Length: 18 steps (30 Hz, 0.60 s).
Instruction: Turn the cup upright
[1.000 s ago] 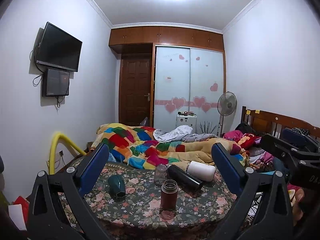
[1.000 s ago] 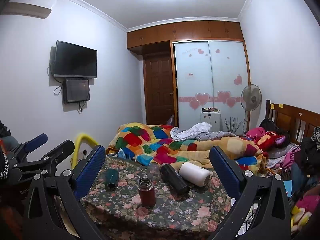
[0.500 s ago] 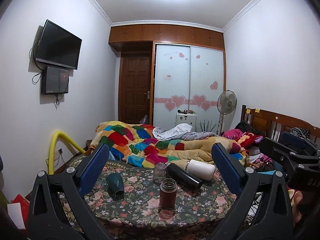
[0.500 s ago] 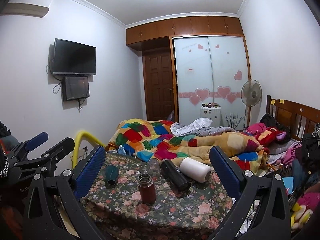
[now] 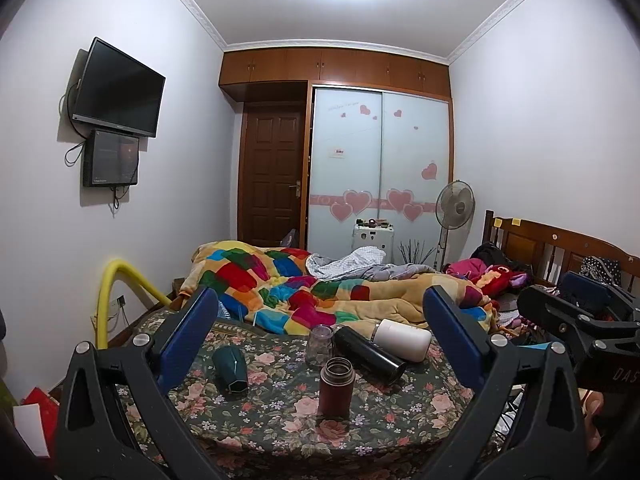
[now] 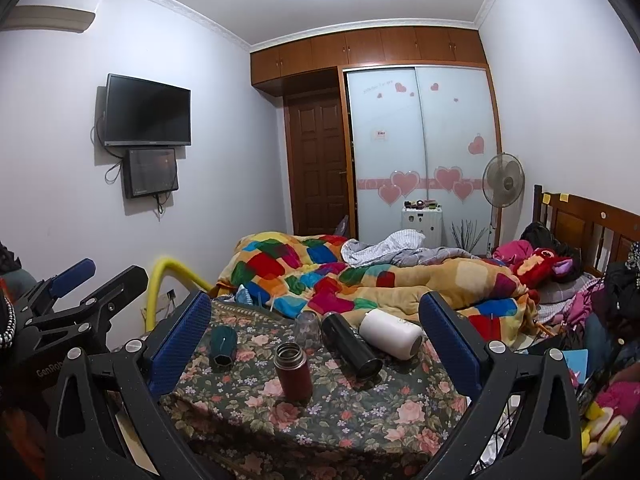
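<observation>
Several cups sit on a floral-cloth table (image 5: pixel 280 432) (image 6: pixel 340 420). A dark green cup (image 5: pixel 229 368) (image 6: pixel 223 347), a black flask (image 5: pixel 370 354) (image 6: pixel 351 344) and a white cup (image 5: pixel 402 339) (image 6: pixel 391 338) lie on their sides. A red-brown flask (image 5: pixel 336 388) (image 6: pixel 293 372) stands upright with its mouth open. A clear glass (image 5: pixel 319 346) (image 6: pixel 307 328) stands mouth down behind it. My left gripper (image 5: pixel 320 336) and right gripper (image 6: pixel 316 332) are both open and empty, held back from the table.
A bed with a patchwork quilt (image 5: pixel 304 288) (image 6: pixel 340 276) lies right behind the table. A yellow tube (image 5: pixel 116 280) curves at the left wall. Toys and clothes (image 6: pixel 560 280) pile at the right by the wooden headboard. A standing fan (image 5: pixel 454 210) is at the back.
Both grippers have risen slightly and tilted, so the table sits a little lower in both views. The cups have not moved. Both grippers stay open.
</observation>
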Each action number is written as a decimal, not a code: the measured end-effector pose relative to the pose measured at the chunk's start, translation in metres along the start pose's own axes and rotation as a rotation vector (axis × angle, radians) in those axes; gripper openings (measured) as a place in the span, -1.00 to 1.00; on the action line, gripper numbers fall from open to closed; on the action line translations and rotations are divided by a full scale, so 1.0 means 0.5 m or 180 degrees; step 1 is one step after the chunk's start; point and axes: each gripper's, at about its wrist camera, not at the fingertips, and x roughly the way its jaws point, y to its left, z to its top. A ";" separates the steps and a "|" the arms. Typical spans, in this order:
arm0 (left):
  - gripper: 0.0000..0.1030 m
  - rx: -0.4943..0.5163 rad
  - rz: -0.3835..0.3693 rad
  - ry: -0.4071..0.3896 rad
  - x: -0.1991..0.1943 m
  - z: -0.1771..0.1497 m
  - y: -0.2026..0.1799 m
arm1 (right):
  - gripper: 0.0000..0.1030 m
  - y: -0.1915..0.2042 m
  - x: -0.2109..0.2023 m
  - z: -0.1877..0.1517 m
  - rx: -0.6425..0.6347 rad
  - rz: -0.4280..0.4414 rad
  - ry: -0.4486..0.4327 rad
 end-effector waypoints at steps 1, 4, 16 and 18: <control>1.00 -0.0007 -0.0003 0.0003 0.001 -0.001 0.001 | 1.00 0.000 0.000 0.001 -0.0001 -0.0007 -0.0005; 1.00 -0.0039 -0.0017 0.0014 0.001 -0.001 0.007 | 1.00 0.001 0.001 0.001 -0.0006 -0.0009 -0.0006; 1.00 -0.0048 -0.0038 0.0015 0.000 0.002 0.011 | 1.00 0.002 0.001 0.003 -0.0011 -0.0012 -0.0016; 1.00 -0.0054 -0.0039 0.0017 0.000 0.002 0.011 | 1.00 0.003 0.002 0.003 -0.0012 -0.0018 -0.0014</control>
